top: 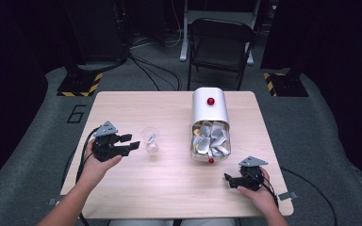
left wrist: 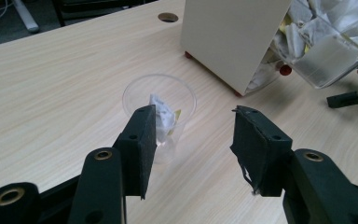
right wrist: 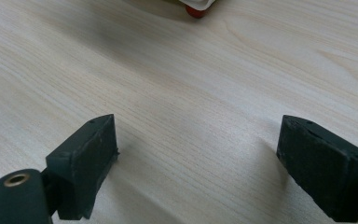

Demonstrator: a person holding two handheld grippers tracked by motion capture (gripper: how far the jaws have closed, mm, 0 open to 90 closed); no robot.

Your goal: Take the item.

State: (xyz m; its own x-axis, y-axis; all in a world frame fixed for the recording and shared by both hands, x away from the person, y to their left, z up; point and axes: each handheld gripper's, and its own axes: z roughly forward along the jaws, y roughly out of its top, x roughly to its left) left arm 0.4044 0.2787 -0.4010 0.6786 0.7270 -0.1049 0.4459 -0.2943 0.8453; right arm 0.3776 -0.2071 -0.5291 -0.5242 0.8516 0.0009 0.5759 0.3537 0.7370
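The wooden table [top: 136, 188] is carrying everything here, and the clear plastic cup [top: 150, 140] serves as the landmark. Well to the right of the cup, a white box [top: 209, 107] is lying with its clear drawer [top: 210, 141] pulled out toward the person, and the drawer is brimming with tea bags [top: 212, 137]. Just to the left of the cup, the left gripper [top: 129, 142] is hanging with its jaws standing apart and clamping nothing; in the left gripper view [left wrist: 193, 140] one pad is sitting in front of the cup [left wrist: 161, 114], so I cannot tell whether it is touching the wall. Far to the right of the cup and nearer the person, beyond the drawer's front, the right gripper [top: 227, 177] is resting low over the table with its jaws wide apart, gripping nothing, as the right gripper view [right wrist: 196, 163] confirms. Inside the cup, a single tea bag [left wrist: 164, 116] is lying crumpled. The cup is looking light and thin, so, as I judge it, any sideways brush from the left gripper's pad could be tipping it over and spilling the tea bag out; the overfilled drawer could likewise be shedding bags if the right gripper is digging in carelessly.
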